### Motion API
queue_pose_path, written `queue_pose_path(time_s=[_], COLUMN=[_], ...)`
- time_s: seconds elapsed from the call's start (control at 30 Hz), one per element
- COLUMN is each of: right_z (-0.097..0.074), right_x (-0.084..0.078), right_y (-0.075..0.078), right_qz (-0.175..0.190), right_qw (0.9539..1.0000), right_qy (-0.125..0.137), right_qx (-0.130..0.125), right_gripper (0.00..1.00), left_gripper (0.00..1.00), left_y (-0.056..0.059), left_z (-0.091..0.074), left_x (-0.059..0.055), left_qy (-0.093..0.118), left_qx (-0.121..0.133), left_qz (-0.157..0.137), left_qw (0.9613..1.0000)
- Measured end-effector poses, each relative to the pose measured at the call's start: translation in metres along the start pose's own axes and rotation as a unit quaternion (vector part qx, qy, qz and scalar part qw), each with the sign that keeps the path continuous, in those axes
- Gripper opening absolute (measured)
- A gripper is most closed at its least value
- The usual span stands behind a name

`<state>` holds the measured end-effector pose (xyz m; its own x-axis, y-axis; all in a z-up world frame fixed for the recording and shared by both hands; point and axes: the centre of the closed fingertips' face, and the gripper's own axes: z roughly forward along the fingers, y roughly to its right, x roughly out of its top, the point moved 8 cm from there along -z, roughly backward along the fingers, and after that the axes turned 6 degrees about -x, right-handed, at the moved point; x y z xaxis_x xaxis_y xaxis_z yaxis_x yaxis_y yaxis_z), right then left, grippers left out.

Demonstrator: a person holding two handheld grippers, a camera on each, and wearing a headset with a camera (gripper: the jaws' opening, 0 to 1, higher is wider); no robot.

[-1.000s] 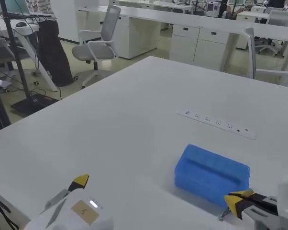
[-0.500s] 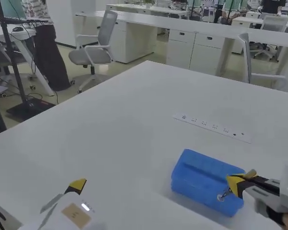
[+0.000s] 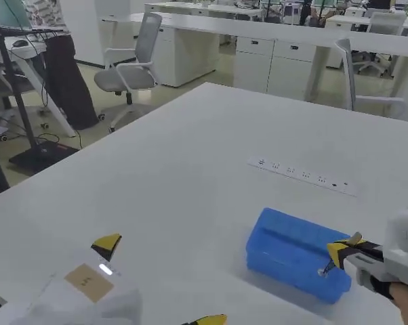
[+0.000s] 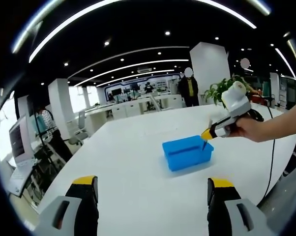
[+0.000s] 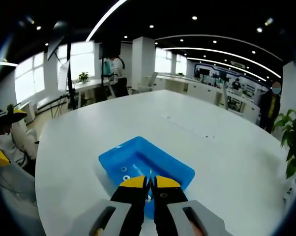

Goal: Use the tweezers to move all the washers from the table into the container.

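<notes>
Jaws of the right gripper [image 5: 148, 183] are pinched almost together on the tweezers [image 3: 328, 266], whose tips point down into the blue container [image 5: 119, 147] at the near right of the table [image 5: 79, 123]. Two washers [image 5: 124, 168] lie on its floor; whether the tips carry another is too small to tell. If they do, the release seems best done low. Bring the tips inside the walls and close to the floor, then ease the jaws only slightly, so the washer drops without bouncing out and the tweezers do not slip. At the near left hangs the left gripper [image 4: 152, 183], jaws wide and empty, well apart from the container.
</notes>
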<state>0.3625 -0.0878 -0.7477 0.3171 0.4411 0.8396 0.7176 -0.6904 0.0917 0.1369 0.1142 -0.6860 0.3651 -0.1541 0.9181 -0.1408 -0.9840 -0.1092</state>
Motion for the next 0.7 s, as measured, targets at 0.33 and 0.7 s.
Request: queue_pose_path(time_s=[0.33,0.7], right_z=[0.014,0.015], right_x=[-0.015,-0.019], right_y=[0.002,-0.005], right_qz=[0.006,0.024], right_qw=[0.9996,0.9985], right_qy=[-0.026,-0.04], right_qx=[-0.01,-0.031], right_gripper=[0.02,0.02], left_gripper=[0.78,0.58], left_y=[-0.001,-0.009], left_z=[0.013,0.031], left_x=[0.021,0.033], left_qy=[0.011,-0.004], left_qx=[-0.047,-0.136], left_qz=[0.006,0.04], left_qw=[0.9988,0.9899])
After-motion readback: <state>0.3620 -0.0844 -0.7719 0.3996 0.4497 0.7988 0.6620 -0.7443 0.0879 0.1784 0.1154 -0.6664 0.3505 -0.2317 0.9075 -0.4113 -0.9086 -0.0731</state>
